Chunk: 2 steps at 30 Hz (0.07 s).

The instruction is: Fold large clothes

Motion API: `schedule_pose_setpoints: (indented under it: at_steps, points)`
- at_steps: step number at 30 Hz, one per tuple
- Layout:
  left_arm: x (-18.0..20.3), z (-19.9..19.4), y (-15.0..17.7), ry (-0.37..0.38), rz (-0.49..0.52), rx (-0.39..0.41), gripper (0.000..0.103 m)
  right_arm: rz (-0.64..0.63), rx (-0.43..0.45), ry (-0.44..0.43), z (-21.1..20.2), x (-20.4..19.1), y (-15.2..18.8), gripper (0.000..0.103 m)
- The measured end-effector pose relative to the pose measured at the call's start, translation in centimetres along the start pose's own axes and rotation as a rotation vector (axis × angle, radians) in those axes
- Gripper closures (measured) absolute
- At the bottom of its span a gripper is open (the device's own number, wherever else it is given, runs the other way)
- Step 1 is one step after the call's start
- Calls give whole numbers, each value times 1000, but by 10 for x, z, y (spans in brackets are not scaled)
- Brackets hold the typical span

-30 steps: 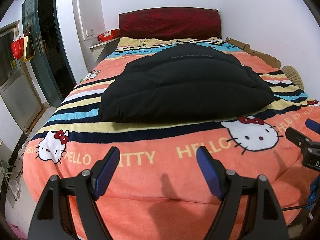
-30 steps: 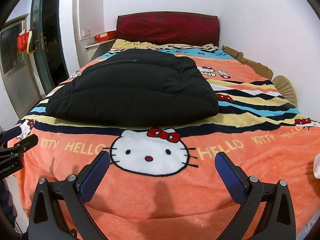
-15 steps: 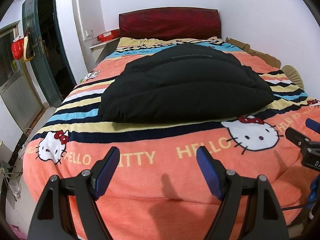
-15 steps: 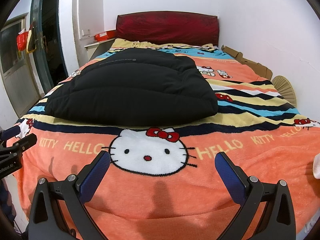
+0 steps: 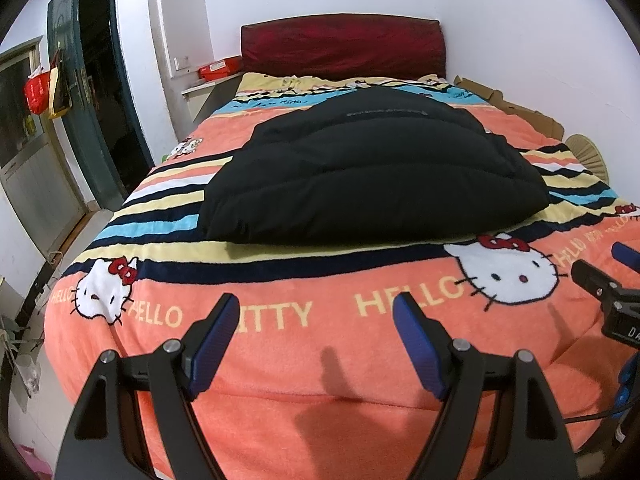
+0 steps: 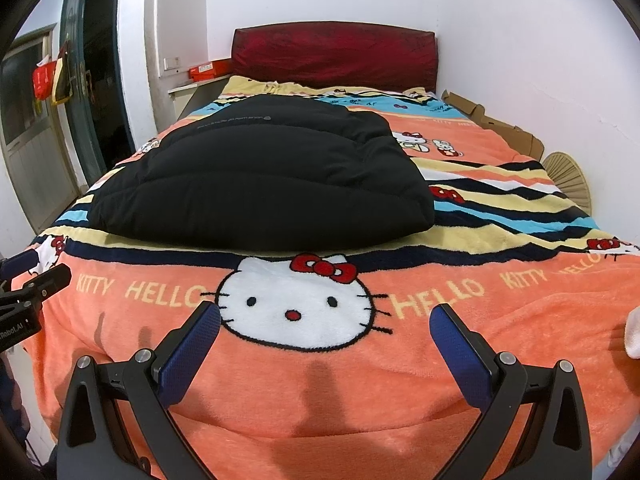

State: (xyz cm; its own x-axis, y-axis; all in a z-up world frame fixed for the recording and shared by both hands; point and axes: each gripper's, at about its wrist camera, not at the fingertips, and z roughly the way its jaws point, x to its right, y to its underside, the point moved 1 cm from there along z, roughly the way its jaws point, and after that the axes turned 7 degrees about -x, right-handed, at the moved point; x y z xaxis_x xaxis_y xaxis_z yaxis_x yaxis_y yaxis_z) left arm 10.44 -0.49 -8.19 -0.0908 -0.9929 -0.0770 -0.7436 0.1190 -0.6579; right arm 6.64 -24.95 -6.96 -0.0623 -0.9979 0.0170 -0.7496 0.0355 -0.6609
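I hold the left gripper (image 5: 316, 320) and right gripper (image 6: 325, 330) above the foot of the bed (image 5: 280, 380), jaws of both spread and empty, approx. side by side. The black jacket (image 5: 372, 176) lies mid-bed, well apart, prob. so I can reach its near edge.

both wrist views at the foot of the bed (image 5: 280, 360), facing the headboard (image 5: 340, 44), low and near, sharing the black jacket (image 6: 260, 176) mid-frame

matt quilted black jacket (image 5: 372, 168) on fuzzy fleece blanket (image 5: 280, 344)
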Motion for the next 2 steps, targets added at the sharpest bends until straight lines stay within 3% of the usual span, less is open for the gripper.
schedule_pose_setpoints:
  at_steps: [2]
  points:
    - [0, 0, 0, 0, -2, 2, 25, 0, 0, 0, 0, 0, 0, 0]
